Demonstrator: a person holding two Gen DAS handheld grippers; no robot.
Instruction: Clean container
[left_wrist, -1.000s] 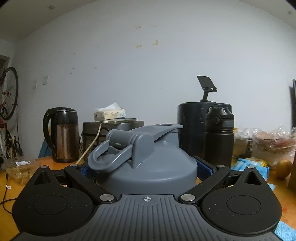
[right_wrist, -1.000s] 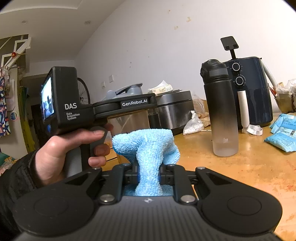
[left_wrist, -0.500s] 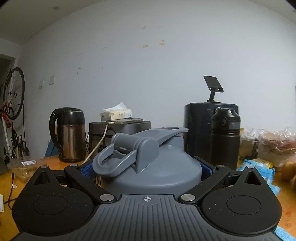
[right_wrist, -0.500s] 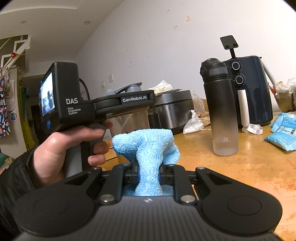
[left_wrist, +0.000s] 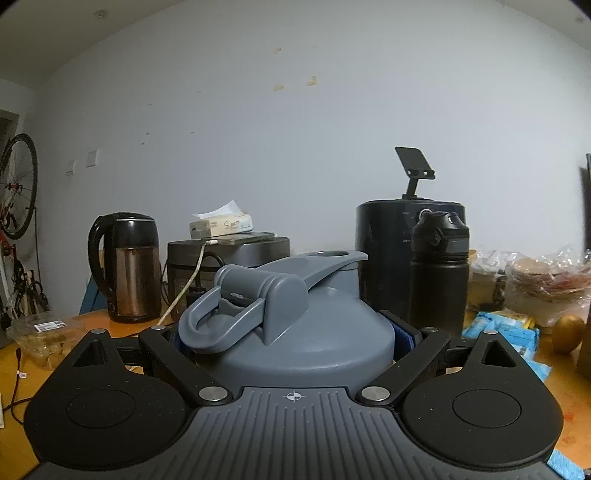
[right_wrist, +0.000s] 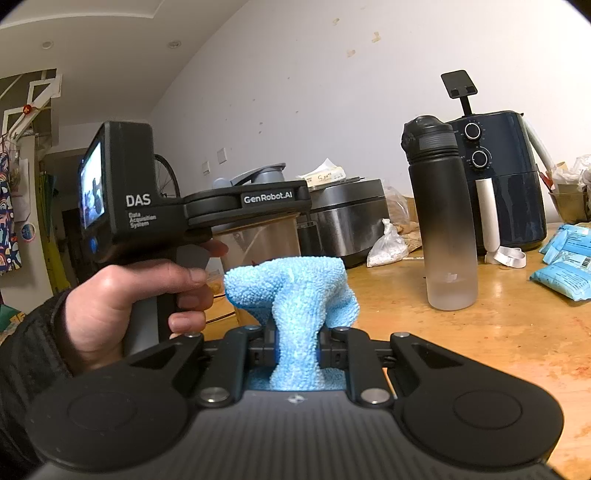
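Note:
My left gripper (left_wrist: 291, 339) is shut on a shaker container with a grey flip-top lid (left_wrist: 295, 321); the lid fills the space between the fingers. In the right wrist view the same container (right_wrist: 258, 236) shows its clear body under the left gripper's body (right_wrist: 243, 201), held up by a hand (right_wrist: 129, 295). My right gripper (right_wrist: 297, 347) is shut on a bunched light blue microfibre cloth (right_wrist: 295, 291). The cloth sits just in front of the container's clear wall; whether they touch I cannot tell.
On the wooden table (right_wrist: 498, 332) stand a black water bottle (right_wrist: 441, 214), a dark air fryer (right_wrist: 506, 177), a rice cooker (right_wrist: 351, 218), a kettle (left_wrist: 127, 266), blue packets (right_wrist: 569, 258), a white bag (right_wrist: 388, 245) and a plastic box (left_wrist: 40, 332).
The left gripper and its container rose slightly, then tilted back; the background shifts a little. The right gripper with the cloth stays about where it was.

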